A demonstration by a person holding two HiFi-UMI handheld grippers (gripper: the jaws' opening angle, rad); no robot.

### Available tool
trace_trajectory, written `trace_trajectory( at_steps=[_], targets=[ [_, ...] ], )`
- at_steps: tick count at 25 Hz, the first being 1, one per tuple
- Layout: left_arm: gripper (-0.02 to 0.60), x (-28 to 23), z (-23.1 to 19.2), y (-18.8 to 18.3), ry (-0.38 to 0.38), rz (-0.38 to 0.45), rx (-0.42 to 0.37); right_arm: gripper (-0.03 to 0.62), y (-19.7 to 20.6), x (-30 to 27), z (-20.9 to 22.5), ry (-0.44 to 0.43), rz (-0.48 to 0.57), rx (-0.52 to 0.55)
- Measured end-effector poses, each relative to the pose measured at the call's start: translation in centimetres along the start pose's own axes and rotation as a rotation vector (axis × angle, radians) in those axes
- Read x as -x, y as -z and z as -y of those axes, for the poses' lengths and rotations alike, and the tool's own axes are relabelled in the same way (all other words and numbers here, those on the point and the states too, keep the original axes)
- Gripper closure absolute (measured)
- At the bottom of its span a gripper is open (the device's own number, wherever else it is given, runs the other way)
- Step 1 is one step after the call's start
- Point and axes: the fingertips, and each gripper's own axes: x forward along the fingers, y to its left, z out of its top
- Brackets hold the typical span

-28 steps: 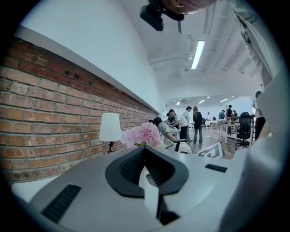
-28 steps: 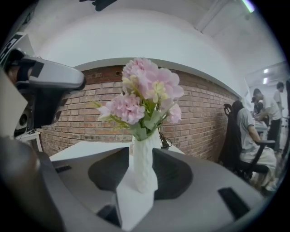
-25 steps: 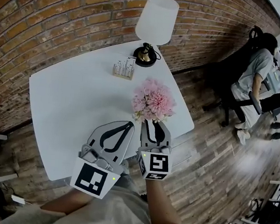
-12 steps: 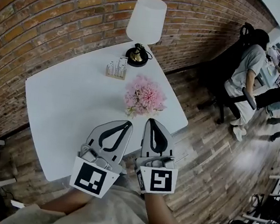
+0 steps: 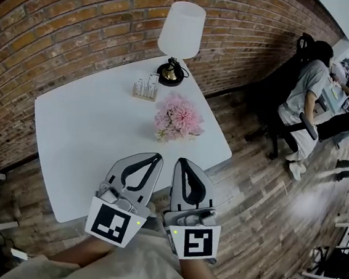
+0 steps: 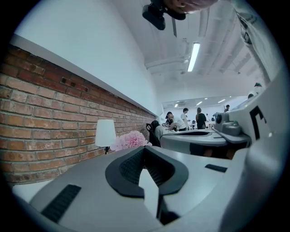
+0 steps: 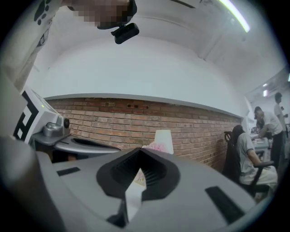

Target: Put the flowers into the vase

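Observation:
A bunch of pink flowers point(image 5: 178, 117) stands upright on the white table point(image 5: 81, 138); the blooms hide whatever holds the stems. My left gripper point(image 5: 156, 157) and right gripper point(image 5: 180, 162) hover side by side over the table's near edge, short of the flowers and apart from them. Both are shut with nothing between the jaws. In the left gripper view the flowers point(image 6: 129, 139) show beyond the closed left gripper point(image 6: 144, 149). From the right gripper view only the tops of the flowers point(image 7: 155, 146) peek over the closed right gripper point(image 7: 139, 151).
A white-shaded lamp point(image 5: 181, 31) and a small wooden holder point(image 5: 145, 88) stand at the table's far side by the brick wall point(image 5: 81, 21). To the right, seated people point(image 5: 311, 82) and a dark chair point(image 5: 285, 85) are on the wooden floor point(image 5: 261, 194).
The right gripper has drawn back from the base of the flowers toward me and up, its jaws closing on nothing. The flowers stay on the table. The left gripper has hardly moved.

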Motion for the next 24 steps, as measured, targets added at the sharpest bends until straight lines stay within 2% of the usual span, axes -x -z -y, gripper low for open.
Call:
trace_trajectory(
  at_steps=[14, 24],
  targets=[
    [0.572, 1.0, 1.9, 0.4, -0.068, 0.01, 0.019, 0.588, 0.5, 1.7, -0.9, -0.101, -0.005, -0.008],
    [0.572, 1.1, 2.2, 0.6, -0.084, 0.016, 0.012, 0.588, 0.7, 1.8, -1.1, -0.122, -0.01, -0.006]
  ],
)
